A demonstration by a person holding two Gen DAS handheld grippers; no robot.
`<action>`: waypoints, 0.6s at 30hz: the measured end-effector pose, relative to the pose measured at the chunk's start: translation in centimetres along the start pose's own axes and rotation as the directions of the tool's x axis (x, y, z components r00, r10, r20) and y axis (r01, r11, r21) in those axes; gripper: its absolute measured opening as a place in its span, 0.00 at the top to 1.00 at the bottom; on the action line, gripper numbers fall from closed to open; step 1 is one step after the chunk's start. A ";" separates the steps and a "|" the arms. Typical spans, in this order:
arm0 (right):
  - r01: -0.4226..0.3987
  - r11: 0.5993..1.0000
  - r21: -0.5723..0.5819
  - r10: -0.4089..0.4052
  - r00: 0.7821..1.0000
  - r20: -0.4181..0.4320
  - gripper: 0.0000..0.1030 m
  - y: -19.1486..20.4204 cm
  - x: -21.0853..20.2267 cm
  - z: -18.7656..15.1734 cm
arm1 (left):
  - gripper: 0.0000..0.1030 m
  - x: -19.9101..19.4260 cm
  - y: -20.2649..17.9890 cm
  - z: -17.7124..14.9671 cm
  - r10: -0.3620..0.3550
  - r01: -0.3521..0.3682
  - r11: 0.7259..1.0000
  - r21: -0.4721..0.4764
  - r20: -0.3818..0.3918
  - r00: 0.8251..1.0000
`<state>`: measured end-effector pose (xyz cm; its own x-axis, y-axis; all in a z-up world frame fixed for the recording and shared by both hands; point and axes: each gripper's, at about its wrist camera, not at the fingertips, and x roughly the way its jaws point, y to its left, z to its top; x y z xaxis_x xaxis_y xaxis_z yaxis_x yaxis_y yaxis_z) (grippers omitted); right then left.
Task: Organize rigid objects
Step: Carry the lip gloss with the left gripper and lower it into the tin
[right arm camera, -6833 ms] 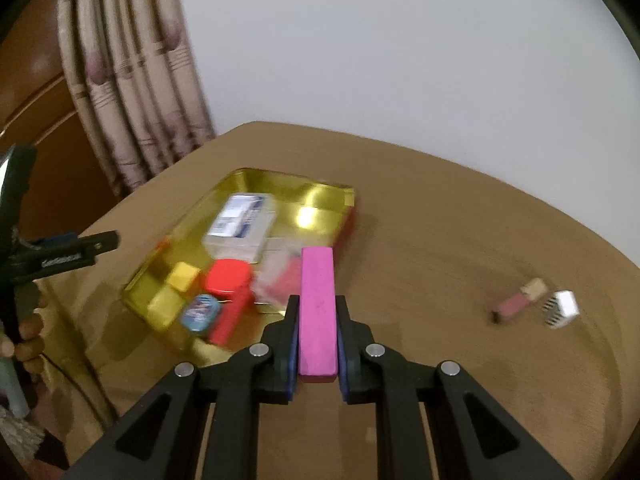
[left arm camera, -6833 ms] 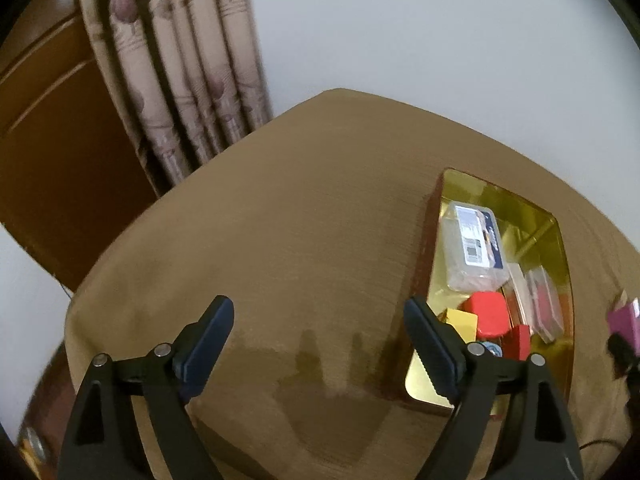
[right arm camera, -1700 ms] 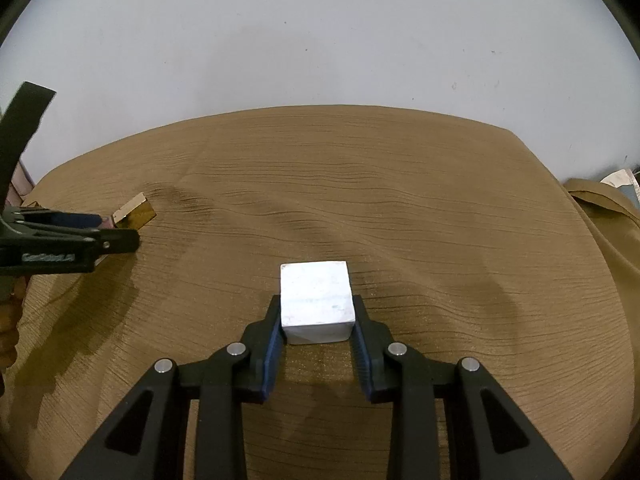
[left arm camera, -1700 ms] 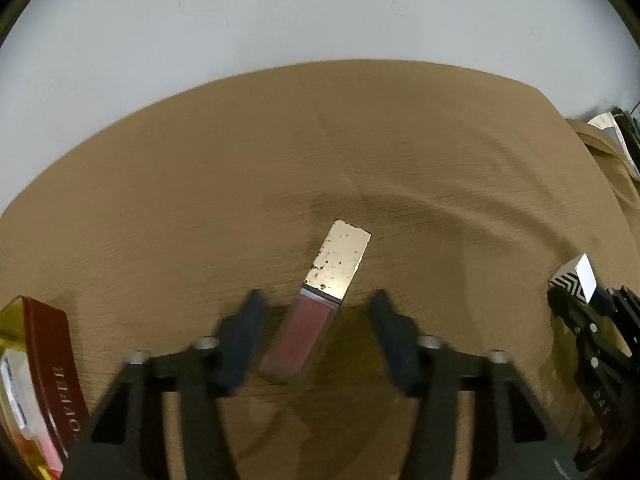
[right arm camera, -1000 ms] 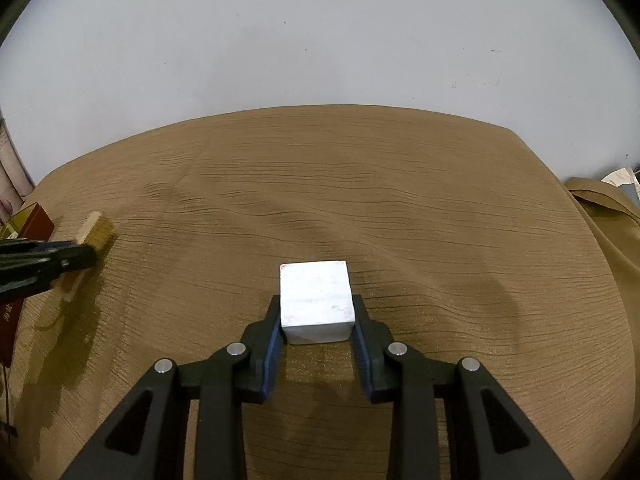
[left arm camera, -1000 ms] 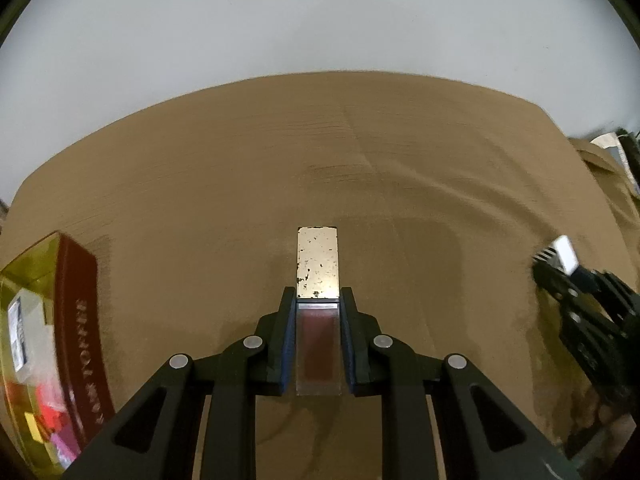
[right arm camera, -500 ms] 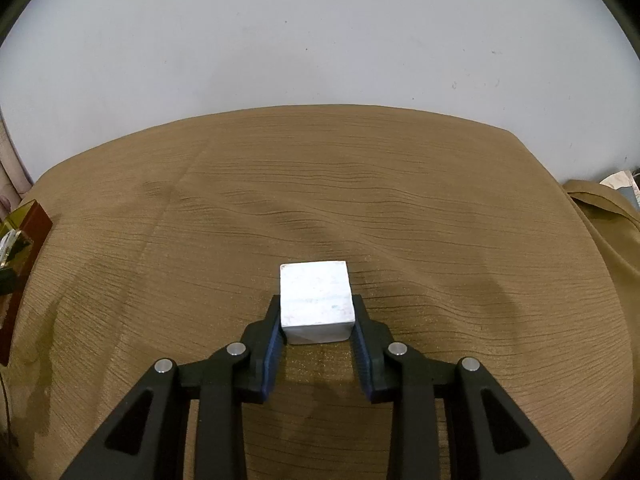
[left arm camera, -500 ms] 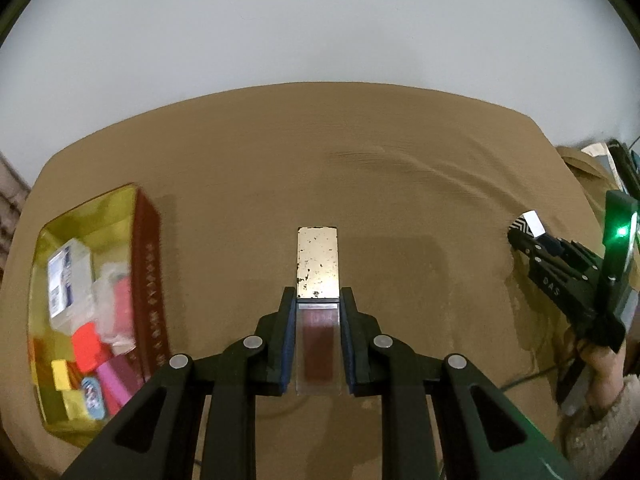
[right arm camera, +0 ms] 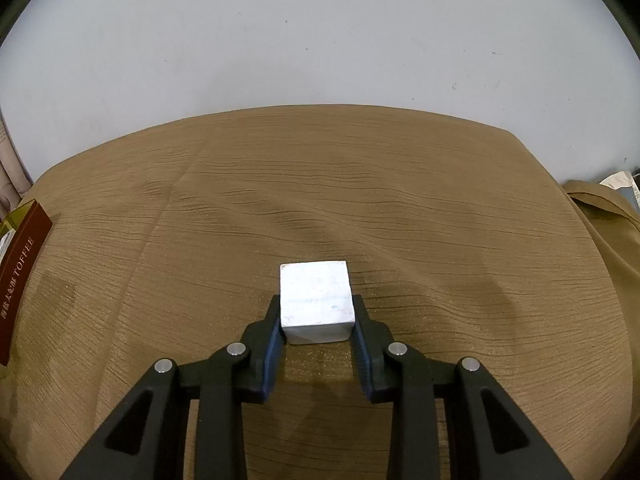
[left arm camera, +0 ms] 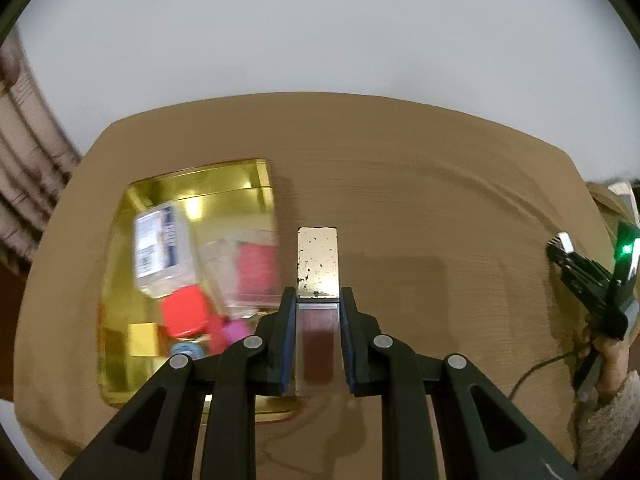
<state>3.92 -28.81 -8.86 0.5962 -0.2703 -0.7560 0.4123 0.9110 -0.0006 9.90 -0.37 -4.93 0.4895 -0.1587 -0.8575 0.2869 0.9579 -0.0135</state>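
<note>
Two loads: we are pinching the lip gloss (left arm camera: 319,312) in the left gripper (left arm camera: 318,344) beside the gold tin (left arm camera: 116,280), lower left, for dropping in, while the right gripper (right arm camera: 317,344) is clamping the white cube (right arm camera: 316,302).

Left gripper (left arm camera: 318,312) clamps a lip gloss tube (left arm camera: 318,280), gold cap forward, beside the gold tin (left arm camera: 116,240) of small items on the brown-clothed surface (left arm camera: 400,184).

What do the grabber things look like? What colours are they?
Both the left gripper and right gripper are black plastic with triangle cut-outs, silver round bolts and blue ridged pads. In the left view, the right one shows a green light and a fuzzy beige sleeve.
</note>
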 end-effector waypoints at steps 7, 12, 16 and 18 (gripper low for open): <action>0.001 1.000 -0.001 -0.001 1.000 0.000 0.70 0.1 0.0 0.0 | 0.83 -2.7 6.8 -0.8 0.077 -0.076 0.996 -0.055 0.017 0.997; 0.004 1.000 -0.003 -0.004 1.000 0.000 0.70 0.1 0.0 0.0 | 0.83 -4.0 11.6 -0.9 0.125 -0.123 0.988 -0.089 0.017 0.992; 0.005 1.000 -0.006 -0.005 1.000 0.000 0.70 0.1 0.0 0.0 | 0.83 -3.7 13.7 -1.3 0.141 -0.141 0.983 -0.114 -0.004 0.990; 0.010 1.000 -0.009 -0.010 1.000 -0.001 0.70 0.2 0.0 0.0 | 0.83 -3.3 14.3 -1.4 0.140 -0.141 0.982 -0.122 -0.016 0.990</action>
<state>4.01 -28.60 -8.87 0.5917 -0.2789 -0.7564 0.4116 0.9112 -0.0140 11.17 14.20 -3.00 0.5117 -0.0188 -0.8590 0.1125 0.9926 0.0452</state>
